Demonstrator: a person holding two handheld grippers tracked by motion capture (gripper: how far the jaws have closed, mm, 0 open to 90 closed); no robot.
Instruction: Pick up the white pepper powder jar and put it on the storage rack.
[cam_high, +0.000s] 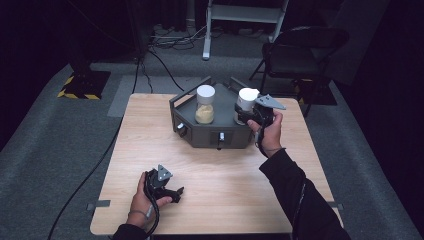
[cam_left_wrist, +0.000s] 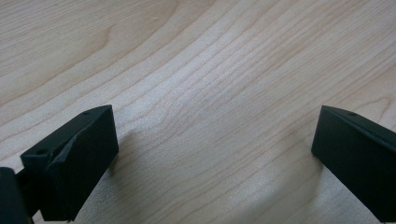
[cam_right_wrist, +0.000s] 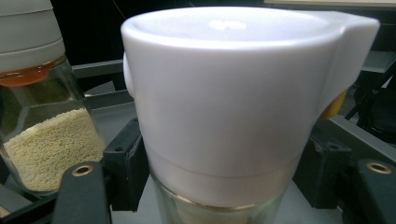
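Right claw (cam_high: 248, 118): clamped on white-lidded jar (cam_right_wrist: 233, 116) | left claw (cam_high: 172, 192): wide apart, empty, over table (cam_left_wrist: 210, 70)

A dark studio — black drapes (cam_high: 40, 30), floor cables (cam_high: 170, 40), taped stand base (cam_high: 82, 82).

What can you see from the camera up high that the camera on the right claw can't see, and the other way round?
The high view alone takes in the whole wooden table, the dark grey rack, a folding chair behind, and the left claw, open and low over the bare wood. The right claw view alone shows, up close, its two black pads pressed on the jar just under the white lid, and the orange ring under the other jar's lid. Both show the white-lidded jar that the right claw grips, and the jar of yellow grains beside it.
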